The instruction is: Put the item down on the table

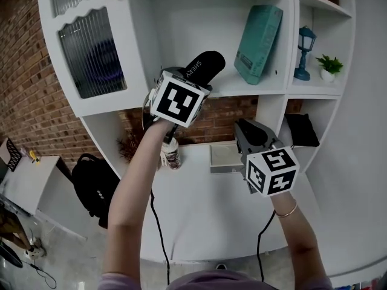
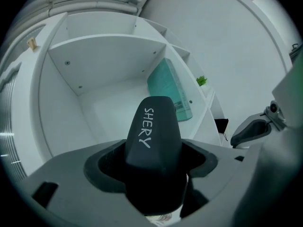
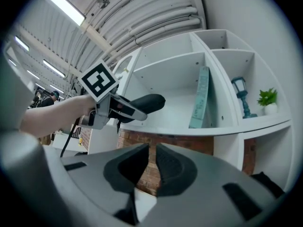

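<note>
A black oblong case point(image 1: 205, 65) with "SHERY" in white letters is raised in front of the white shelf's middle compartment. My left gripper point(image 1: 192, 78) is shut on it, and the case's rounded end point(image 2: 154, 136) sticks out past the jaws. From the right gripper view the case point(image 3: 144, 102) shows level with the shelf board. Lower down, my right gripper point(image 1: 251, 132) hovers over the white table point(image 1: 199, 213); its jaws are shut point(image 3: 152, 167) with nothing between them.
On the shelf a teal book point(image 1: 259, 38) leans, with a blue lantern point(image 1: 305, 52) and a small plant point(image 1: 329, 66) to its right. A bottle point(image 1: 171, 154) and a shallow tray point(image 1: 225, 159) stand at the table's back. A black pouch point(image 1: 301, 130) is at the right and a backpack point(image 1: 91, 186) on the floor at the left.
</note>
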Action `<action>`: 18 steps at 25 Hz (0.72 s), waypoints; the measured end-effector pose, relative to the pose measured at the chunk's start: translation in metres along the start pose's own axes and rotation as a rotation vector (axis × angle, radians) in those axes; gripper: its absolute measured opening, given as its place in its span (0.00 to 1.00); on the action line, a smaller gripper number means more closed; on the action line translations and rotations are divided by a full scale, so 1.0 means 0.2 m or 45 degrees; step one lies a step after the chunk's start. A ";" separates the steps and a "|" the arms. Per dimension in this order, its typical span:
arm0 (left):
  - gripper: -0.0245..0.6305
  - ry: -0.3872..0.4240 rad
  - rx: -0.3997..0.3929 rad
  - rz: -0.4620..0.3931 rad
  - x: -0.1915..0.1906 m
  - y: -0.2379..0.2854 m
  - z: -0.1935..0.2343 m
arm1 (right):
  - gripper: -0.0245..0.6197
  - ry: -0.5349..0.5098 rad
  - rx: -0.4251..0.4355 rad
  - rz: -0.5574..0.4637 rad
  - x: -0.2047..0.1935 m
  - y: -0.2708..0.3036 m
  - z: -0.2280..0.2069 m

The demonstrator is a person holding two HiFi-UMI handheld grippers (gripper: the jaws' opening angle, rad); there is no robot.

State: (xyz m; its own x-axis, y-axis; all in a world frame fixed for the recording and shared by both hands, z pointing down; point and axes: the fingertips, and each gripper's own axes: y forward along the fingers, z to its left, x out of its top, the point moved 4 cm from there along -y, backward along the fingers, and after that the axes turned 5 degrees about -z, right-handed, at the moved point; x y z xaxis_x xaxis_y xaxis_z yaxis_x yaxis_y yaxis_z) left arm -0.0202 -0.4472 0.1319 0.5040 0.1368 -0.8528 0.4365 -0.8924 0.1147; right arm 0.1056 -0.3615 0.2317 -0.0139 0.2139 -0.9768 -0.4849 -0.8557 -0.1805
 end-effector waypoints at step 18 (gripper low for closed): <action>0.56 0.041 -0.209 0.266 -0.04 0.33 0.01 | 0.10 0.020 -0.007 -0.024 0.01 0.07 -0.12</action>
State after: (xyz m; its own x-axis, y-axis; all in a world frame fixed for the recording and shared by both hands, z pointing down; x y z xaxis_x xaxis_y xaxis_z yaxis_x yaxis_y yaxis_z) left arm 0.0042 -0.5077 0.1454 0.6185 -0.0272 -0.7853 0.4341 -0.8212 0.3704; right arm 0.1206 -0.3840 0.2247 0.0087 0.2227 -0.9749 -0.4801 -0.8543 -0.1994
